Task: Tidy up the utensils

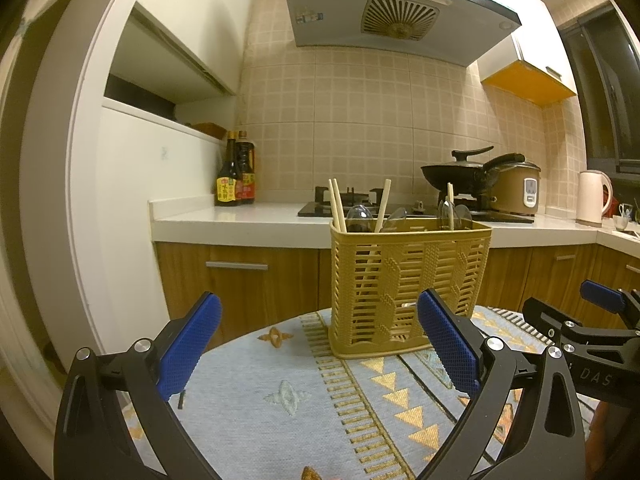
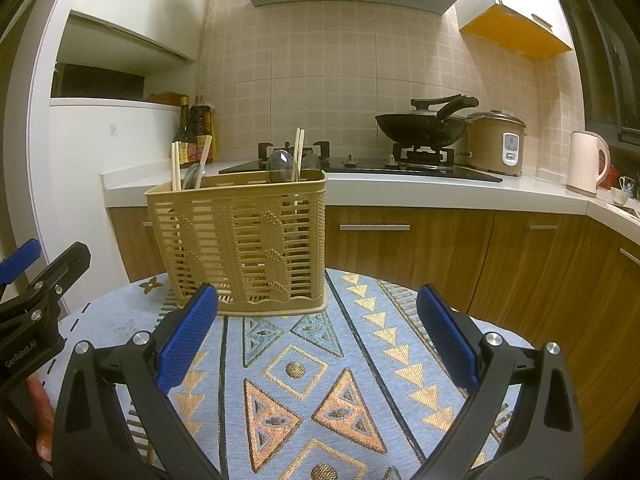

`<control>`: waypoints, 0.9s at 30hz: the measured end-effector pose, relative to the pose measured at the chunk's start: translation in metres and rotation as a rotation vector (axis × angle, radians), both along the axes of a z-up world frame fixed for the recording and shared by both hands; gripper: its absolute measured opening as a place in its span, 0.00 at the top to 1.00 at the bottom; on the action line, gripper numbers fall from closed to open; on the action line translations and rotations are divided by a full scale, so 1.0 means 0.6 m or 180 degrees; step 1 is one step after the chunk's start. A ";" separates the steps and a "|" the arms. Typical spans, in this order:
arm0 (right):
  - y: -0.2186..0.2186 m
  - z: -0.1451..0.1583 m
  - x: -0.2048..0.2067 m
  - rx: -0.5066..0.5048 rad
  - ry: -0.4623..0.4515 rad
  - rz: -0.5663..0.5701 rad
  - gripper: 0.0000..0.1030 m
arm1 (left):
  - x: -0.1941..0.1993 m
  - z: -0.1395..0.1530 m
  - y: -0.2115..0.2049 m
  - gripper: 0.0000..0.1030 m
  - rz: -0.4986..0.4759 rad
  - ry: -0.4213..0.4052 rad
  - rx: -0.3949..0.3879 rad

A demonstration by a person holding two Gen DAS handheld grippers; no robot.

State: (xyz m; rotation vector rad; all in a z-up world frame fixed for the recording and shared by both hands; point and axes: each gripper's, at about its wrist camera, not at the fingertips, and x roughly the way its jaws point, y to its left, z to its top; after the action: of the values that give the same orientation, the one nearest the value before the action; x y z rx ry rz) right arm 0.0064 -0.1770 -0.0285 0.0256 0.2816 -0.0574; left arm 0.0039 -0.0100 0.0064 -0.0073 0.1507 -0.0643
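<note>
A tan slotted plastic utensil basket (image 1: 408,288) stands upright on a round table with a patterned blue cloth (image 1: 280,392). Wooden chopsticks (image 1: 338,206) and clear plastic spoons (image 1: 359,216) stick up out of it. It also shows in the right wrist view (image 2: 240,244), with chopsticks (image 2: 298,154) and spoons (image 2: 281,164). My left gripper (image 1: 320,344) is open and empty, just in front of the basket. My right gripper (image 2: 318,332) is open and empty, in front of and to the right of the basket. Each gripper shows at the edge of the other's view.
Behind the table runs a white kitchen counter (image 1: 240,216) with wooden cabinets (image 2: 440,248). On it are sauce bottles (image 1: 236,172), a gas hob with a black wok (image 2: 424,124), a rice cooker (image 2: 498,142) and a pink kettle (image 2: 586,164). A range hood (image 1: 392,8) hangs above.
</note>
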 end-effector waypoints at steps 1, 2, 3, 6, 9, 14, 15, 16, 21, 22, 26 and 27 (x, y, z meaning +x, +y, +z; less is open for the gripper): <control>0.001 -0.001 0.000 -0.0004 0.0004 0.0003 0.08 | 0.001 -0.001 -0.001 0.07 -0.0005 0.0001 0.0001; 0.002 -0.001 0.000 -0.0006 0.0006 0.0003 0.08 | 0.000 -0.001 0.000 0.07 -0.0003 0.0004 0.0000; 0.002 -0.001 0.001 -0.0010 0.0008 0.0004 0.08 | 0.000 -0.001 0.000 0.07 -0.0001 0.0002 0.0000; 0.004 -0.002 0.001 -0.0016 0.0005 0.0007 0.08 | 0.001 -0.002 -0.001 0.07 -0.0005 0.0002 0.0002; 0.004 -0.002 0.002 -0.0017 0.0011 -0.0001 0.08 | 0.001 -0.002 -0.001 0.07 -0.0007 0.0003 0.0001; -0.001 0.000 0.000 0.0021 -0.0003 -0.0028 0.08 | 0.001 -0.003 -0.001 0.07 -0.0009 0.0000 0.0001; -0.001 -0.001 0.000 0.0029 0.0003 -0.0028 0.08 | 0.001 -0.004 -0.001 0.07 -0.0006 0.0004 0.0003; -0.001 -0.001 0.000 0.0032 0.0003 -0.0029 0.08 | 0.001 -0.004 -0.001 0.07 -0.0004 0.0009 0.0001; -0.001 0.000 0.001 0.0024 -0.0002 -0.0031 0.08 | 0.000 -0.004 -0.001 0.07 -0.0012 0.0009 -0.0003; -0.001 -0.001 0.000 0.0023 -0.0002 -0.0031 0.08 | 0.001 -0.004 -0.001 0.07 -0.0011 0.0011 -0.0004; -0.001 -0.001 0.000 0.0021 -0.0005 -0.0035 0.08 | 0.000 -0.004 -0.001 0.07 -0.0010 0.0014 -0.0006; -0.001 -0.001 0.000 0.0022 -0.0005 -0.0036 0.08 | 0.000 -0.004 -0.001 0.07 -0.0008 0.0014 -0.0005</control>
State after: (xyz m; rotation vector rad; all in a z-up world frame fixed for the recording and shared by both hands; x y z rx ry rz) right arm 0.0064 -0.1777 -0.0288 0.0341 0.2800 -0.0677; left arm 0.0039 -0.0105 0.0038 -0.0088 0.1551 -0.0669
